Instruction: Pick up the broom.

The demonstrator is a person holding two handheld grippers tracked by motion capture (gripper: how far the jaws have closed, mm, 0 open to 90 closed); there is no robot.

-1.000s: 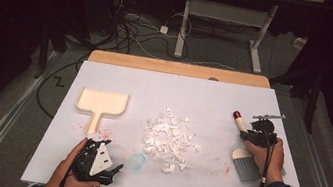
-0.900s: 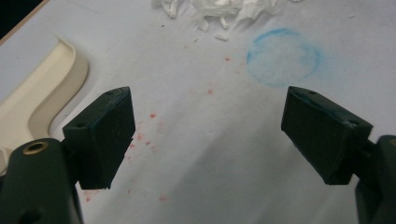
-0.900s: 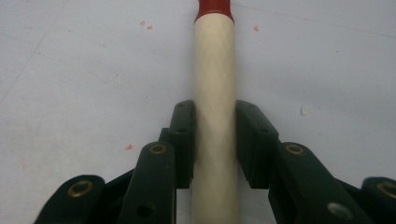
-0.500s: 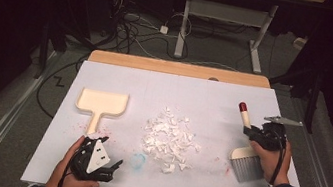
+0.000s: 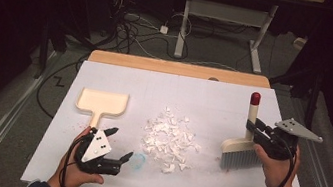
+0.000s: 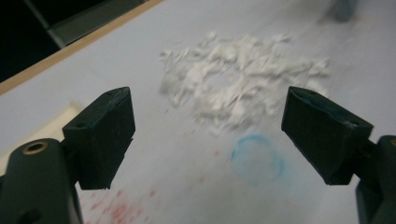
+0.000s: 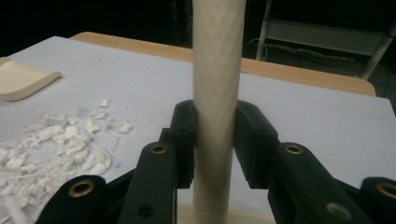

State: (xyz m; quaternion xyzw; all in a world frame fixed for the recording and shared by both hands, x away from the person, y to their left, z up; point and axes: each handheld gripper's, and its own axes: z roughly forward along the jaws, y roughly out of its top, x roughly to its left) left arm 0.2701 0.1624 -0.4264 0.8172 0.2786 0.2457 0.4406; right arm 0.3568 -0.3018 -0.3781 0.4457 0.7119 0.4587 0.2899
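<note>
**Two hand-held grippers at a papered table: left spread wide, right clamped on a brush handle**

Left to right. Held low at the near left edge of the table: left gripper [image 5: 119, 143], gripped from below by the left hand [image 5: 73, 167], jaws spread wide and pointed right toward the scrap pile; nothing between them in the left gripper view [image 6: 208, 135]. Just beyond its tips: faint blue ring mark [image 5: 137, 160] on the paper, with reddish specks [image 6: 119, 210] nearer the camera in the left gripper view.

Farther back at left: cream dustpan [image 5: 101, 103], lying flat, handle toward the person, well apart from both grippers. At centre: loose heap of white paper scraps [image 5: 170, 139], between dustpan and brush, touched by neither.

At right: right gripper [image 5: 256, 130], held in the right hand [image 5: 277, 166], jaws clenched on the cream handle of the brush [image 5: 242, 148]. Brush held upright, red cap [image 5: 255, 98] on top, grey bristles down on the paper just right of the heap. Handle pinched squarely between both pads in the right gripper view [image 7: 215, 140].

Surface: white paper sheet [image 5: 205, 94] over a wooden table [image 5: 178, 68], wood strip bare along the far edge. Beyond: dark floor, tangled cables [image 5: 133, 32], and white desk legs [image 5: 184, 20].
</note>
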